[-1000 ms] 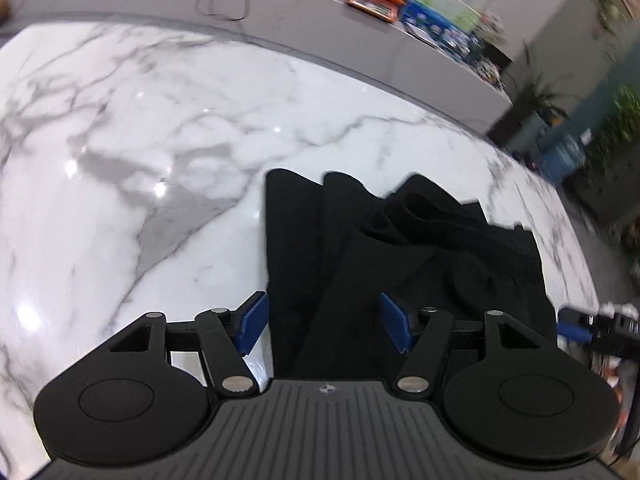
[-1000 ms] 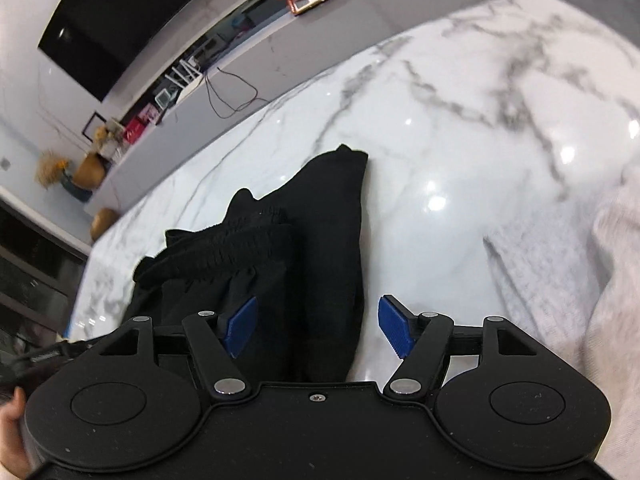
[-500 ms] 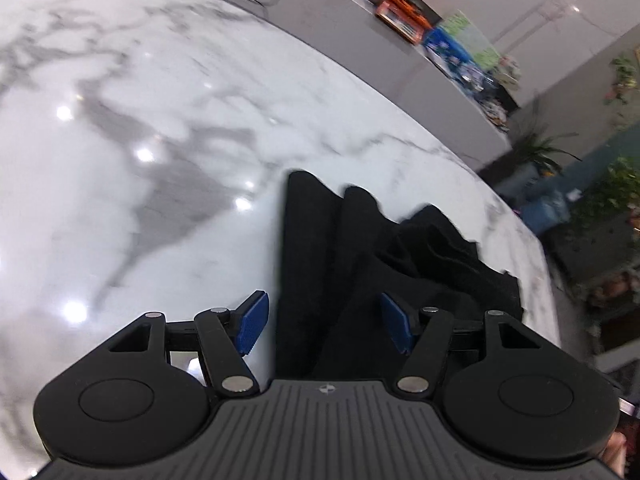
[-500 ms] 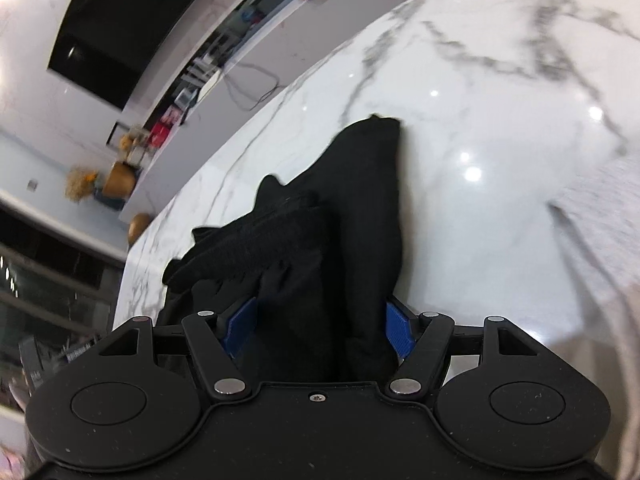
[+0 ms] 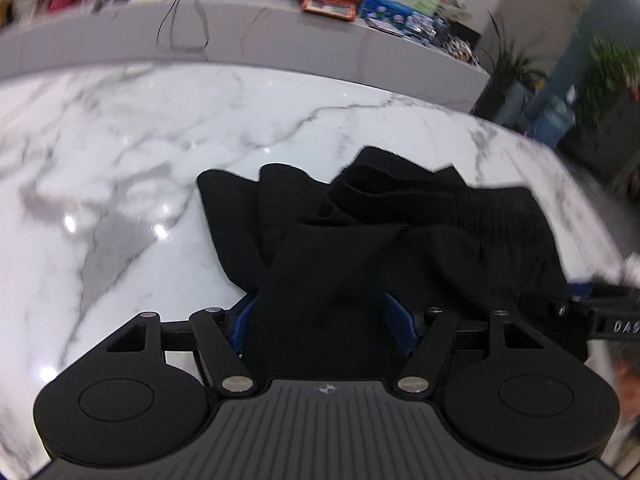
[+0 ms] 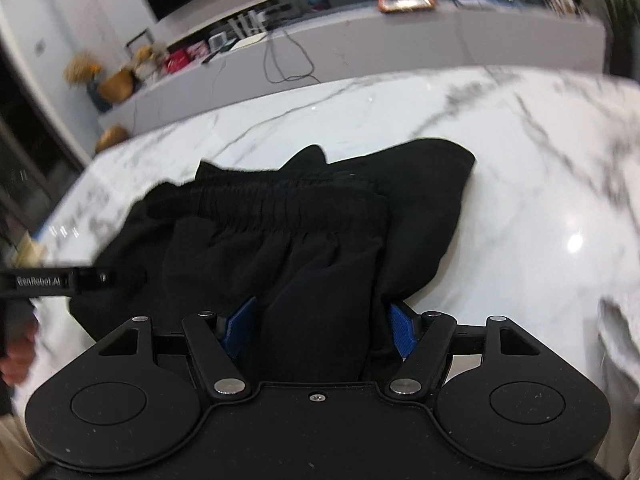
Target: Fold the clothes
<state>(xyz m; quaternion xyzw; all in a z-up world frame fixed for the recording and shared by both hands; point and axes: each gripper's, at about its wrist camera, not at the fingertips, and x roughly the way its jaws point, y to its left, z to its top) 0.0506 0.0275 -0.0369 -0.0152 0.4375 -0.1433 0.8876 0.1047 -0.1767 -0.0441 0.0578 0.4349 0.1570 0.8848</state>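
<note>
Black shorts (image 5: 400, 240) lie bunched and partly folded on the white marble table (image 5: 120, 160), the elastic waistband (image 6: 288, 204) on top. My left gripper (image 5: 320, 320) stands over the near edge of the shorts, jaws wide, a fold of black cloth filling the gap between the blue pads (image 5: 242, 320). My right gripper (image 6: 320, 328) sits the same way on the shorts (image 6: 420, 200) from the other side, cloth between its blue pads (image 6: 402, 332). Neither pair of pads visibly squeezes the cloth. Each gripper shows at the edge of the other's view.
A pale grey garment (image 6: 620, 340) lies on the table (image 6: 520, 140) at the right. A hand (image 6: 16, 344) holds the left gripper's handle. A grey counter (image 5: 280, 40) with boxes, cables and plants runs behind the table.
Both grippers have slid forward onto the near edge of the shorts and rolled level. Black cloth now fills the gaps between jaws. The jaw widths look the same.
</note>
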